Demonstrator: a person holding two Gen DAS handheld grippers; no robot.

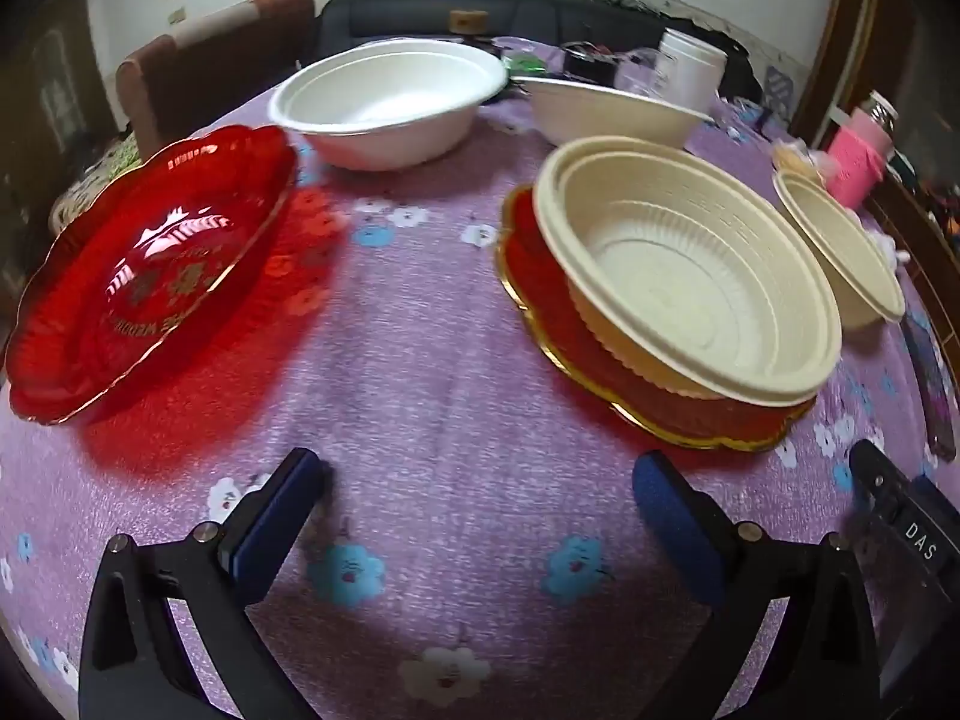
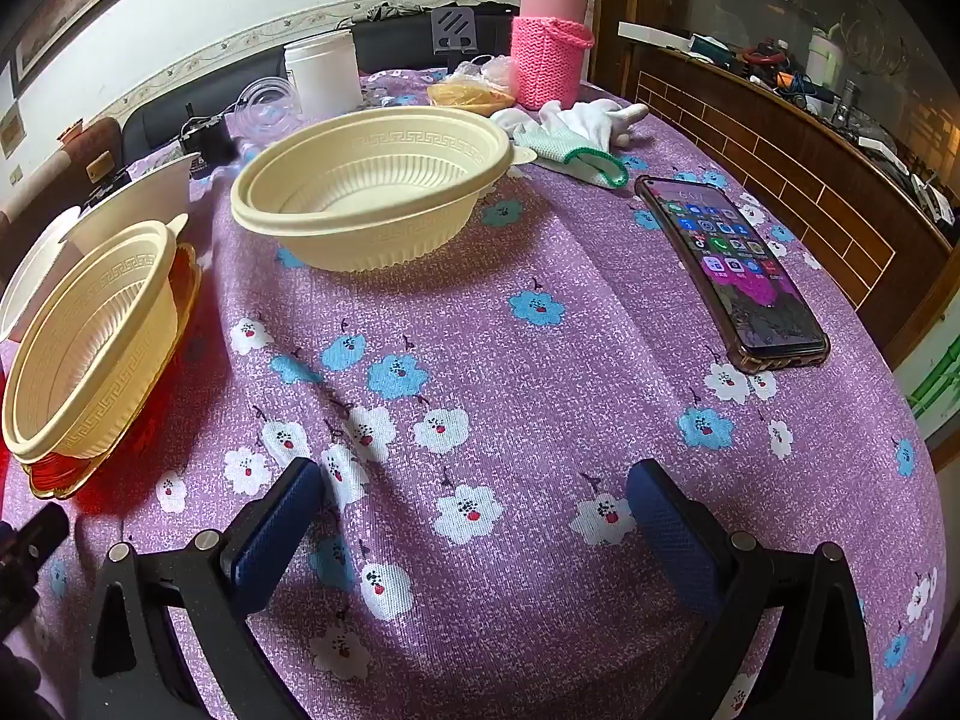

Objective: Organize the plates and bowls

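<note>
Left wrist view showed the left gripper (image 1: 480,480) with its blue-padded jaws spread wide and nothing between them, poised over bare purple floral tablecloth (image 1: 432,330). To its left lay a red translucent plate (image 1: 150,264) with a gilt edge; gold lettering ran round its base but was reversed and too blurred to read in full. To the right, a cream ribbed bowl (image 1: 690,276) sat tilted inside a second red gilt-edged plate (image 1: 600,360). Two white bowls stood farther back: one (image 1: 390,102) upright near the far left, the other (image 1: 606,114) just beside it to the right. A black device at the lower right edge bore the letters "DAS" (image 1: 921,540).

Right wrist view showed the right gripper (image 2: 480,480) likewise opened wide and empty above the cloth. A second cream bowl (image 2: 372,186), with a key-pattern band round its rim, stood alone ahead of it, well apart from the bowl-on-plate pair at the left edge. A smartphone (image 2: 732,270) lay face up to the right, screen lit with app icons, labels too small to read. A pink knitted sleeve covered a flask (image 2: 552,54) at the back, near a white jar (image 2: 321,81).
</note>
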